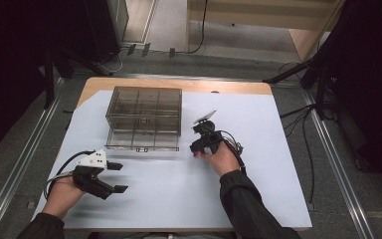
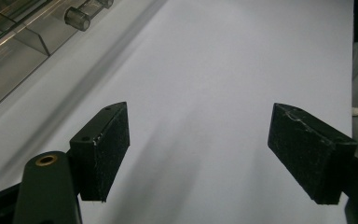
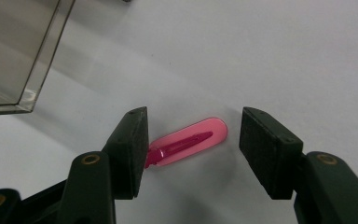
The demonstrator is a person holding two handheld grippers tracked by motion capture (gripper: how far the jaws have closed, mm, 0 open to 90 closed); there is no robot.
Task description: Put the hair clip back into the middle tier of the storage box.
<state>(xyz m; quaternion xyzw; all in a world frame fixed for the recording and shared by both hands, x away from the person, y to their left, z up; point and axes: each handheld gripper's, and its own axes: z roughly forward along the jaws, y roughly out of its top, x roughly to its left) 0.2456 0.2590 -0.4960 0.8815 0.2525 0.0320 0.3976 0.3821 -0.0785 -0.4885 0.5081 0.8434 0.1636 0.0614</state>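
Clearly the work is at an early stage; the pink hair clip (image 3: 186,142) lies flat on the white table sheet (image 1: 258,189), not yet lifted, and the right gripper (image 3: 193,149) stands over it with its jaws set apart, one on either side; the clip's narrow end runs behind one pad (image 3: 133,149), or perhaps touches it, and I cannot tell which; the rounded end sits apart from the other pad; nothing is pinched, so I judge the grasp itself is what remains, and after it presumably the carrying of the clip to the clear compartment box (image 1: 144,117); none of that is done. In the high view the clip shows as a small pink spot (image 1: 197,155) just under the right gripper (image 1: 199,148), near the box's front right corner, on the person's side of it.

The left gripper (image 2: 198,158) waits with its jaws wide and nothing between them, low over bare sheet; seen from above, the left gripper (image 1: 118,177) rests well apart from the clip, at the near left of the table, pointing toward the middle.

As for obstacles, the box wall (image 3: 23,60) stands close beside the clip and could crowd the approach; the clip lies very flat against the sheet, so the pads may slide over it rather than catch it; otherwise the sheet around it is open; cables trail on the floor beyond the table, out of the way.
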